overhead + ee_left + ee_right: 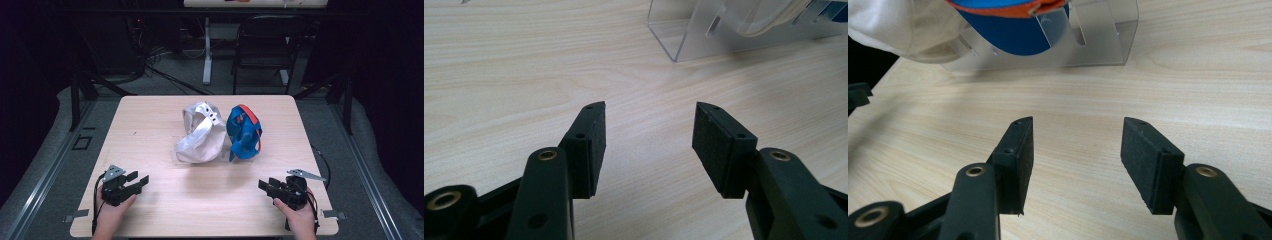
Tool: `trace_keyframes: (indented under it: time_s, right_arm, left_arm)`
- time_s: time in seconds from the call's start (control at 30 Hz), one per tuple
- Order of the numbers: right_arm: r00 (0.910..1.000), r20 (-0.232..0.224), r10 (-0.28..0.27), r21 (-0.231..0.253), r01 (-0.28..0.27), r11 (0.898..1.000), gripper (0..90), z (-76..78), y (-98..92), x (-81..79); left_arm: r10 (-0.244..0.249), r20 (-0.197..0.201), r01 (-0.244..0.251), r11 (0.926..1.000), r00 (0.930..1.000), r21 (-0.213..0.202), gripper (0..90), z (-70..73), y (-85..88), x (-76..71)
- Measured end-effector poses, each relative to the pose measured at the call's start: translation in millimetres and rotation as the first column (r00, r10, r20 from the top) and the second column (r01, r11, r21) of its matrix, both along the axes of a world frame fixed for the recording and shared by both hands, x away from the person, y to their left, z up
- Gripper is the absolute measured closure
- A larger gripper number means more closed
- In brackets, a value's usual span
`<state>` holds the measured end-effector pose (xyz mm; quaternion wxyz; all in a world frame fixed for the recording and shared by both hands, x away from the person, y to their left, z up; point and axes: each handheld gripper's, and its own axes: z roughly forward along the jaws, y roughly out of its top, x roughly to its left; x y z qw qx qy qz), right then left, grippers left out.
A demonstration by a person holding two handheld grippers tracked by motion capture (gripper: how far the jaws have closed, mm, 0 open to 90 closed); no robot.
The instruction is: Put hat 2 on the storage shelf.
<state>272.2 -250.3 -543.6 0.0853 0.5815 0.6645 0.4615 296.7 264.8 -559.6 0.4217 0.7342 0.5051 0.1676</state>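
Both released and empty: left gripper and right gripper at near table edge, white cap and blue cap mid-table ahead, blue nearer right.

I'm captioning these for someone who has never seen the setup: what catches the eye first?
Two caps at the table's middle: a white cap beside a blue and orange cap, both on a clear stand. Nearer the person, the left gripper and right gripper rest open and empty.
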Motion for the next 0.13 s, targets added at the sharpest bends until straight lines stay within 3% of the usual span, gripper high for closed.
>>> trace_keyframes:
  time_s: [0.13]
  right_arm:
    - [1.0000, 0.003, 0.007, -0.004, -0.007, 1.000, 46.2, -4.3, 1.5, 2.8]
  left_arm:
    - [-0.007, 0.007, 0.007, 1.0000, 0.9999, -0.004, 48.0, 0.2, -3.5, -1.5]
